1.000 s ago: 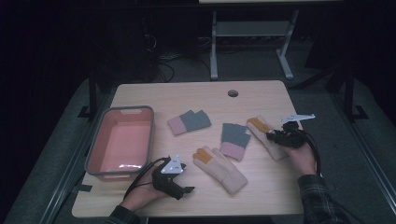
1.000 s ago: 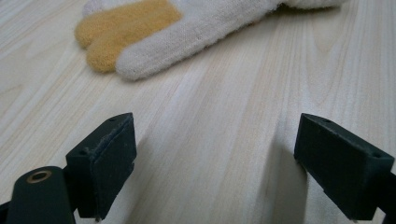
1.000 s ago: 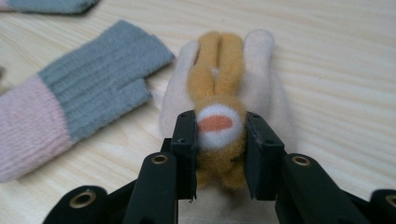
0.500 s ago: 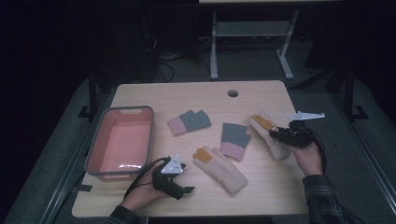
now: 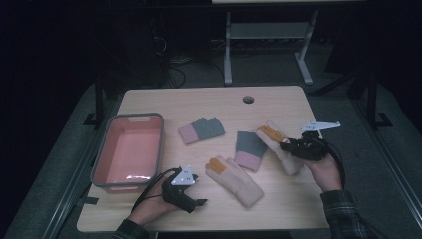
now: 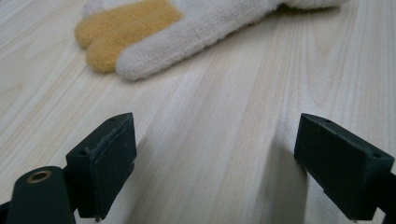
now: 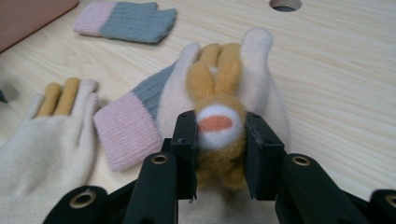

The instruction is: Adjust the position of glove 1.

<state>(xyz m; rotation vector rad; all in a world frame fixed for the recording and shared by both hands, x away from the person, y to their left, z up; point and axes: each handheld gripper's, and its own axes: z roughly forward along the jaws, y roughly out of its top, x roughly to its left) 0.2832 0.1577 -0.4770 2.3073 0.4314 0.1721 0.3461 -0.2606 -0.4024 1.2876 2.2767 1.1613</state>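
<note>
Right tool pinches fuzzy cream-and-mustard knitted glove.

2 cream gloves with orange fingers, 2 grey-pink gloves, pink bin.

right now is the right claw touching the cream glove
Touching: in the right gripper view the right claw has both pads pressed on the cream glove's orange patch.

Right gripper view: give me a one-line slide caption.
Right gripper clamps the orange patch of a cream glove, grey-and-pink mitten beside it.
</note>
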